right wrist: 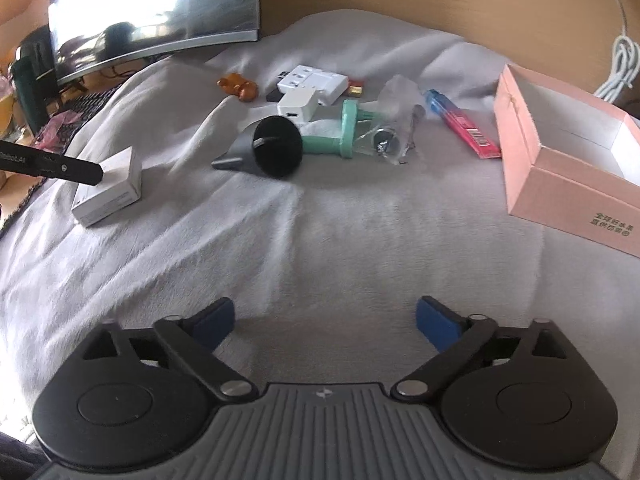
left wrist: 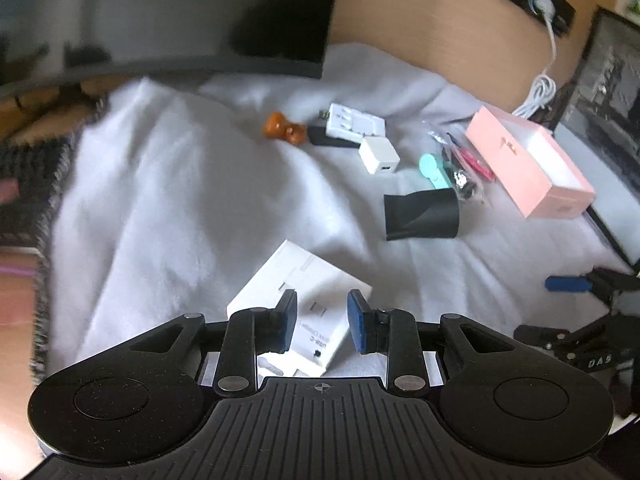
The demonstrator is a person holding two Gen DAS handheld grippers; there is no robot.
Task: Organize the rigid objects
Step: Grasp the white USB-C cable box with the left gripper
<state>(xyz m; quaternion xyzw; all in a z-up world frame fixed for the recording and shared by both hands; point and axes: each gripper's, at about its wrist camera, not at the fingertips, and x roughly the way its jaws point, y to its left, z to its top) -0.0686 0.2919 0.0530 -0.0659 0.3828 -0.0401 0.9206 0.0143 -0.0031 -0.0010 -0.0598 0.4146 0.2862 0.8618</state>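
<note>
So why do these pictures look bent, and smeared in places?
Both views come through fisheye lenses, so edges bulge. Left wrist view: the monitor and left border are smeared with blur, while the pink box stays fairly sharp. Right wrist view: bright glare washes the monitor; the cloth is softly shadowed.

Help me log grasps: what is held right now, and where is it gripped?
The left gripper clamps the white charger box across its near end, pads on opposite sides. The right gripper is open and empty.

Black left gripper (left wrist: 322,322) and right gripper (right wrist: 325,322): blue pads on the fingertips (right wrist: 434,322), silver screws behind them, ribbed grey housing at the rear.
</note>
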